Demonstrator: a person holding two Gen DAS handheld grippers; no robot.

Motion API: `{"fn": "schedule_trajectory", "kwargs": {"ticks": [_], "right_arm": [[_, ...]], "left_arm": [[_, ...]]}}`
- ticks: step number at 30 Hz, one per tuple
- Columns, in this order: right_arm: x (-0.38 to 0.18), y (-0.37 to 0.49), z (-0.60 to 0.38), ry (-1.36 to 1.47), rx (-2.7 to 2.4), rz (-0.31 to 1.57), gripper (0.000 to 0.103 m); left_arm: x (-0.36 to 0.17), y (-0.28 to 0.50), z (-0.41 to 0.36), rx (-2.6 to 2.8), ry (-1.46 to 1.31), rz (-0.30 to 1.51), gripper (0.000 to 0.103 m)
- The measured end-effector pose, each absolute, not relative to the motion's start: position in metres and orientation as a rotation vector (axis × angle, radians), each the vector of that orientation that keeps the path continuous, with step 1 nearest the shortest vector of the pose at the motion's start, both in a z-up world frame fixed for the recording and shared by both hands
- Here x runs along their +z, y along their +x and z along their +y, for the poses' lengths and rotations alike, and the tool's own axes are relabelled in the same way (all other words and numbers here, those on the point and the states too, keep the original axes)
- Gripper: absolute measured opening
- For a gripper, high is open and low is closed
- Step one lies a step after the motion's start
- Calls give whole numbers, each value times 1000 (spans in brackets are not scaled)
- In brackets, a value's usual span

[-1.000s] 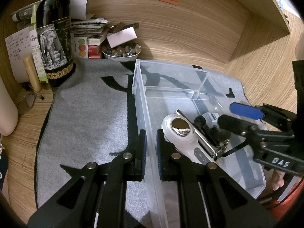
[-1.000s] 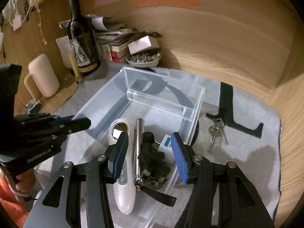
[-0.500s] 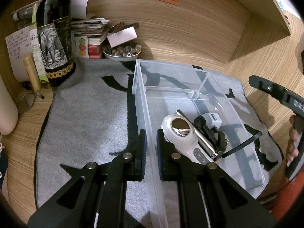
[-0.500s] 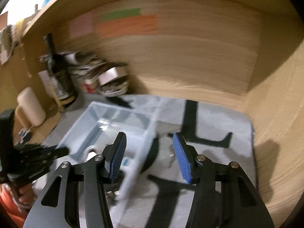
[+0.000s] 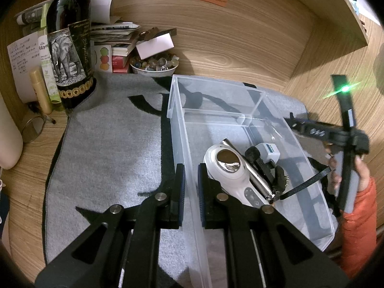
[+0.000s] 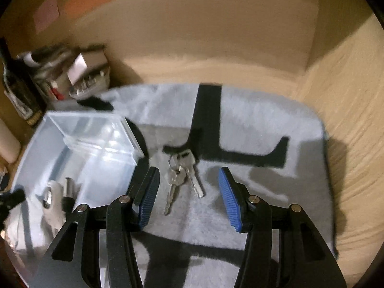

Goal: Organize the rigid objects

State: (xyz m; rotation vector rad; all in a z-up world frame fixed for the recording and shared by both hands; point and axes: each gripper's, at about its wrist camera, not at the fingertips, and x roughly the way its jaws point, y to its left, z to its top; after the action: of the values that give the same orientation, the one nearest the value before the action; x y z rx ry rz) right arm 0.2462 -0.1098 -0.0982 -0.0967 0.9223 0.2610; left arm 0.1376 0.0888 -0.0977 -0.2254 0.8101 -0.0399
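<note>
A clear plastic bin [image 5: 252,100] stands on a grey mat [image 5: 108,148]. Its near compartment holds a white handheld device [image 5: 228,168], a metal tube [image 5: 249,170], a black strapped item [image 5: 266,170] and a small white cube [image 5: 267,150]. My left gripper [image 5: 190,192] is shut on the bin's left wall, one pad on each side. A bunch of silver keys [image 6: 182,175] lies on the mat to the right of the bin [image 6: 96,144]. My right gripper [image 6: 189,199] hangs open just above and in front of the keys, pads apart from them.
A dark wine bottle [image 5: 69,48], a bowl of stones [image 5: 154,66] and stacked books and papers [image 5: 115,38] crowd the back left corner. Wooden walls close the back and right. A hand in an orange sleeve [image 5: 360,216] shows right of the bin.
My right gripper has swung from over the bin's contents to the right and now hangs over the keys on the mat. The left gripper has stayed clamped on the bin wall.
</note>
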Motion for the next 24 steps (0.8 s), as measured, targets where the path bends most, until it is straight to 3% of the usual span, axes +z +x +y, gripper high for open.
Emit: {"fn": "schedule_trajectory", "kwargs": {"ticks": [6, 14, 17, 19, 24], "right_arm": [[-129, 262, -99, -156, 279, 1002, 48], [-133, 275, -94, -198, 271, 962, 48], [-133, 283, -94, -181, 271, 950, 40], [-133, 286, -94, -175, 272, 938, 24], [-131, 283, -93, -165, 268, 936, 24]], "left_arm": [[-98, 138, 89, -38, -223, 812, 10], [-98, 138, 89, -39, -224, 812, 10], [-98, 138, 89, -38, -224, 812, 9], [-98, 138, 90, -39, -223, 811, 10], [-98, 138, 90, -38, -223, 811, 10]]}}
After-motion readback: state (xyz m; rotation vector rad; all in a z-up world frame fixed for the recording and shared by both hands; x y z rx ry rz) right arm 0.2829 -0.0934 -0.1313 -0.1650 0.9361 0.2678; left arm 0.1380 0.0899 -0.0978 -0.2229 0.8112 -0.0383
